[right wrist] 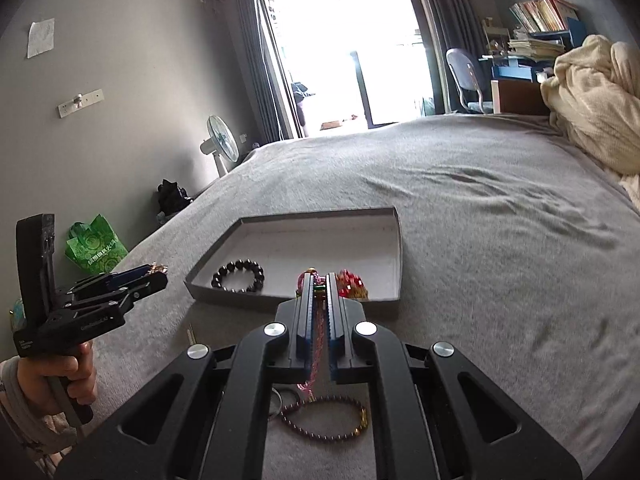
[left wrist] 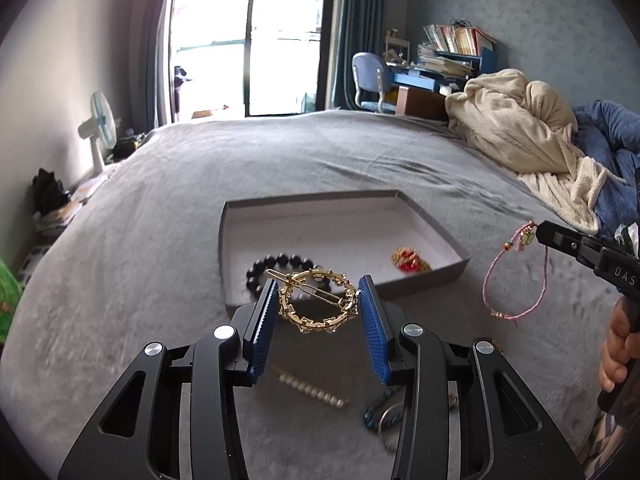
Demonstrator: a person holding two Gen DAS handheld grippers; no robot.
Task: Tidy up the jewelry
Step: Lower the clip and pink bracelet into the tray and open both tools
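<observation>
Grey bed cover (left wrist: 360,160) carries a shallow grey tray (left wrist: 456,270) just ahead of both tongs. My left tongs (left wrist: 319,300) pinch a gold ring-shaped hair clip (left wrist: 318,302) above the tray's near edge. My right tongs (right wrist: 319,292) are pressed together on a pink cord bracelet (left wrist: 516,276). Inside the tray: black bead bracelet (right wrist: 239,276), red-gold ornament (right wrist: 352,284).

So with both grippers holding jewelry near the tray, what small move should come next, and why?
Probably carry the left gripper a little forward and release. It grips the gold ring-shaped hair clip just short of the grey tray, which already holds the black bead bracelet and a red-gold piece. The right gripper, shut on the pink cord bracelet, could follow.
</observation>
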